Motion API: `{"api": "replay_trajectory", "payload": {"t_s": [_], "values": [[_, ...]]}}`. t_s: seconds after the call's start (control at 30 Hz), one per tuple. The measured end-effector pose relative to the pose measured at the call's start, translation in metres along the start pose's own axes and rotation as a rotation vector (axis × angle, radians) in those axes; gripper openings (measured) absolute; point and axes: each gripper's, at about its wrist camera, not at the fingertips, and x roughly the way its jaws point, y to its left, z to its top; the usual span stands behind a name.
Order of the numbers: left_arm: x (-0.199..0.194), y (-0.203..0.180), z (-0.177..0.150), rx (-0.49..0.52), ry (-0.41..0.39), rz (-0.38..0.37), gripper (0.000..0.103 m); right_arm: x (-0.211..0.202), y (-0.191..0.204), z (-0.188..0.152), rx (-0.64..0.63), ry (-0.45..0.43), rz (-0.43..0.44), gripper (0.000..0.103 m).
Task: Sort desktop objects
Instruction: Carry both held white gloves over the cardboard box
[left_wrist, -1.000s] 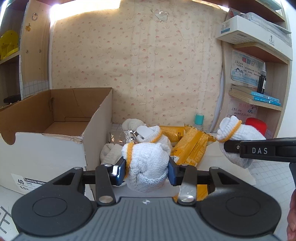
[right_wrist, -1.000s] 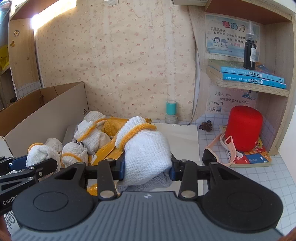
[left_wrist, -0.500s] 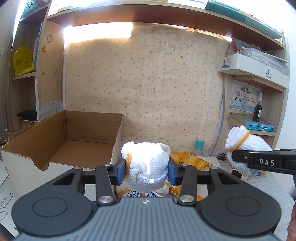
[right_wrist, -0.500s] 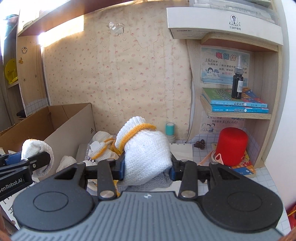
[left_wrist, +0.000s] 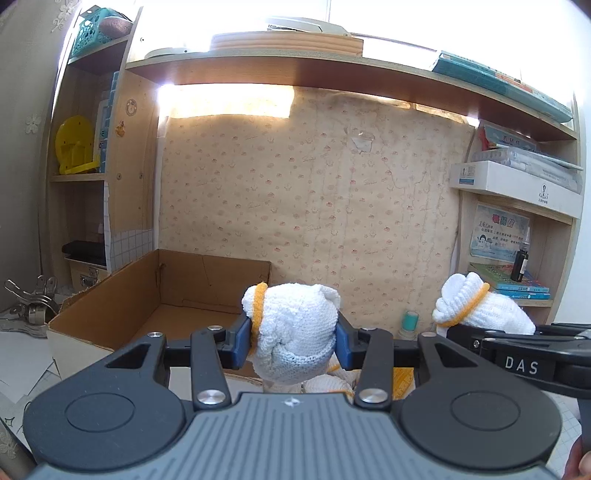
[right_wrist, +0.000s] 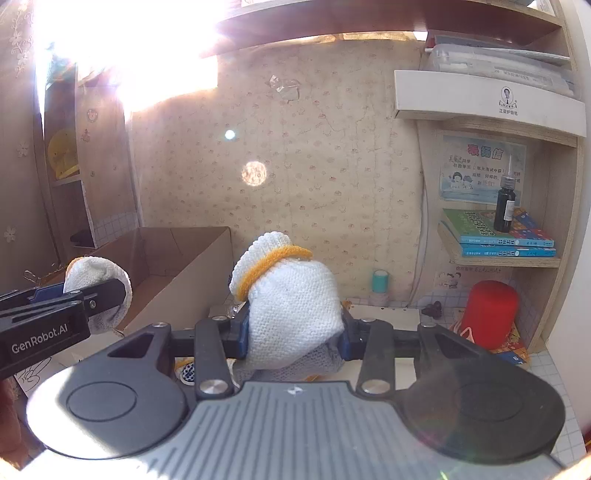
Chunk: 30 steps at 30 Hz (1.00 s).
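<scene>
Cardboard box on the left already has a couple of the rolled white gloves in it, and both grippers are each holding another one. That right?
Not quite. The cardboard box shows only bare cardboard inside in the left wrist view; no gloves are in it. The rest holds: the left gripper is shut on a rolled white glove, and the right gripper on another glove.

L gripper (left_wrist: 291, 347) & R gripper (right_wrist: 293, 328) — jaws clamped, both raised.
</scene>
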Motion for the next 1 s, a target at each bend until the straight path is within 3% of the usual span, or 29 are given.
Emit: {"api": "replay_trajectory", "payload": {"t_s": [0.57,1.0], "values": [[-0.004,0.064,0.007,-0.032,0.018,0.142,0.046,0.02,0.073,0.005,-0.066,0.026,0.137,0.042],[0.003,0.108,0.007,-0.062,0.033,0.201,0.046,0.049,0.117,0.015,-0.108,0.05,0.212,0.042]]}}
